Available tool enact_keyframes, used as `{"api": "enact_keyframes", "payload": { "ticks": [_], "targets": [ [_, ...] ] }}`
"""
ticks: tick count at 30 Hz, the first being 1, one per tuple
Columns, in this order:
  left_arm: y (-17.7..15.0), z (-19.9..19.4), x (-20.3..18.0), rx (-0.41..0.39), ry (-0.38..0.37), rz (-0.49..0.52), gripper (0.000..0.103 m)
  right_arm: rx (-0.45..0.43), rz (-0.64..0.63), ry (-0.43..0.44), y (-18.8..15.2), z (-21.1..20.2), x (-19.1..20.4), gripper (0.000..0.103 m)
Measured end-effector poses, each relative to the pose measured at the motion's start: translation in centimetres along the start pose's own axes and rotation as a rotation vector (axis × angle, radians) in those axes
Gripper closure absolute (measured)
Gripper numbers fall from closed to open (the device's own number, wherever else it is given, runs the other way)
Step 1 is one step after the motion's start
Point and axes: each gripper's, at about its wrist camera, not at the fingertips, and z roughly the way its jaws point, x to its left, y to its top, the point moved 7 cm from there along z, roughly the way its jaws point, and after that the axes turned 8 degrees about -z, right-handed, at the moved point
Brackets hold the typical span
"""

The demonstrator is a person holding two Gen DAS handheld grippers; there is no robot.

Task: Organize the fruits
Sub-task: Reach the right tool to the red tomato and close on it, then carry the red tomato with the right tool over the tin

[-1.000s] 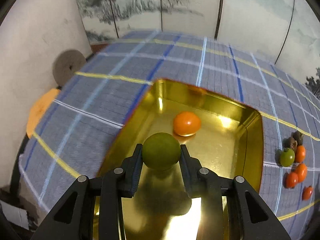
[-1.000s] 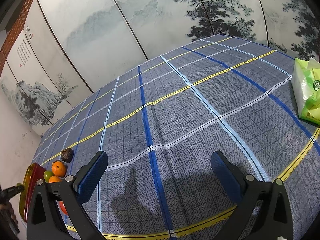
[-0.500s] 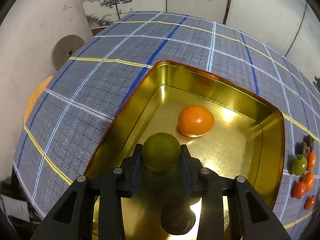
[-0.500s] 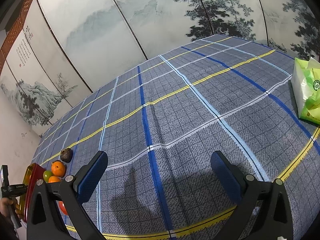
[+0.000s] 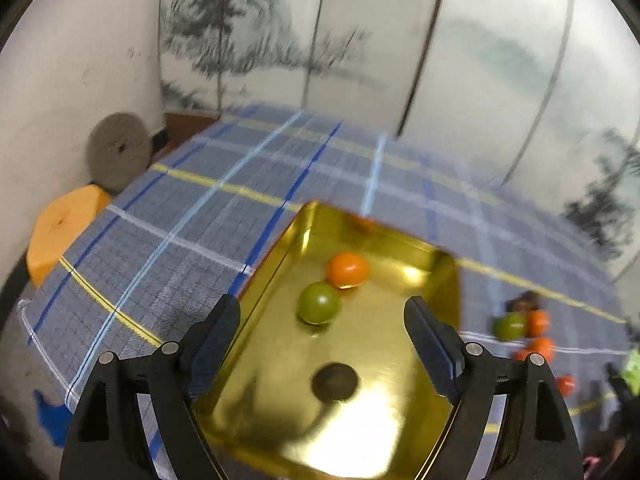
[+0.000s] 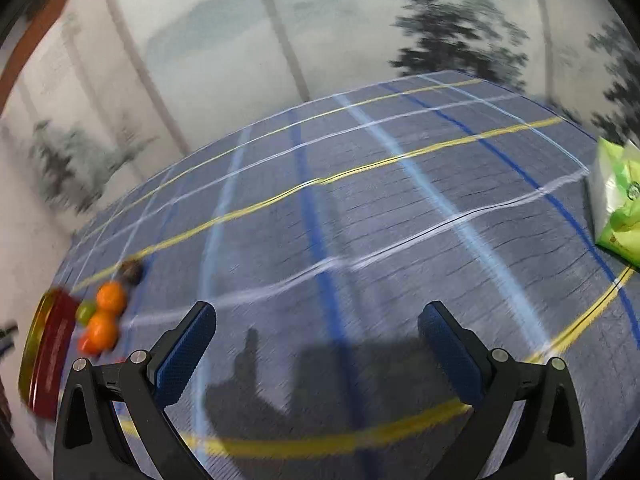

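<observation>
Setting read as a staged domestic room, not a kitchen or workshop. Evidence: wall panels (image 5: 360,40) behind the table carried ink-wash landscape painting of pines and misty hills, split by dark vertical seams like a folding screen. Table was covered by a blue-grey plaid cloth (image 6: 380,220) with yellow, white and blue lines. A round grey stone disc (image 5: 119,152) leaned on a plain plaster wall, beside an orange stool-like seat (image 5: 64,228). A green-white packet (image 6: 618,208) lay on the cloth.

tray (image 5: 448,280): 1 | green fruits (image 5: 319,303): 2 | orange fruits (image 5: 347,270): 5 | dark fruits (image 5: 334,381): 2
</observation>
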Motion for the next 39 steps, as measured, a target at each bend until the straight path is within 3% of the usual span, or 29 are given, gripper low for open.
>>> {"api": "enact_keyframes", "payload": {
  "ticks": [5, 10, 12, 14, 18, 22, 28, 39],
  "targets": [
    [-2.3, -5.7, 0.5, -0.078, -0.084, 0.01, 0.017, 0.001, -0.237, 0.107, -1.5, -2.2, 8.5, 0.0],
    [-8.7, -7.2, 0.9, -0.021, -0.121, 0.005, 0.016, 0.08, -0.432, 0.119, -3.3, -0.3, 14.8, 0.005],
    [-11.4, -7.6, 1.1, -0.006, -0.128, 0.024, 0.016, 0.109, -0.453, 0.135, -4.1, 0.4, 16.0, 0.038],
    [-13.6, -8.2, 1.2, 0.001, -0.13, 0.04, 0.016, 0.139, -0.455, 0.126, -4.8, 1.0, 16.3, 0.055],
    [-16.4, -9.0, 1.2, 0.014, -0.152, 0.038, 0.016, 0.161, -0.468, 0.109, -5.4, 1.8, 16.3, 0.074],
    [-17.8, -9.3, 2.0, 0.033, -0.162, 0.011, 0.016, 0.159, -0.463, 0.097, -5.4, 1.6, 16.1, 0.074],
    [-19.7, -10.0, 3.1, 0.033, -0.13, 0.024, 0.016, 0.117, -0.413, 0.059, -2.8, 1.4, 15.9, 0.075],
    [-21.9, -10.5, 5.3, 0.054, -0.067, 0.024, 0.016, -0.002, -0.462, 0.069, 3.8, -0.6, 23.0, 0.075]
  ]
}}
